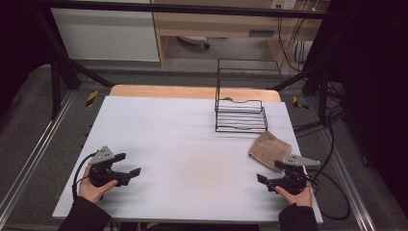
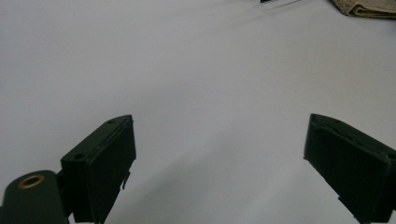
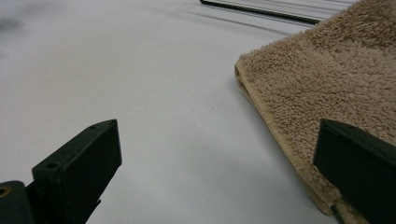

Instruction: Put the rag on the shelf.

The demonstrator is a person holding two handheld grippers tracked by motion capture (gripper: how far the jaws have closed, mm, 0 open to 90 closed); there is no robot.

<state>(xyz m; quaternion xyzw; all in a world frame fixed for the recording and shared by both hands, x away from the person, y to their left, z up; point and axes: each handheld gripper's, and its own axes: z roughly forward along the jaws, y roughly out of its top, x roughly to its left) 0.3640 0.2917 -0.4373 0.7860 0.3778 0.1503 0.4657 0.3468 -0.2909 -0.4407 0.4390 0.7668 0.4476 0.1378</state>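
A folded tan towel point(image 1: 270, 148) lies untouched beside a black wire rack point(image 1: 240, 115) on the white table point(image 1: 183, 144); left gripper point(image 1: 130, 163) and right gripper point(image 1: 269, 172), both wide and empty; nothing begun.

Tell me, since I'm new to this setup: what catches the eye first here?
The black wire rack stands out at the far right of the white table, with a folded tan terry towel lying just in front of it. Near the front corners, the left claw and the right claw are both open and holding nothing.
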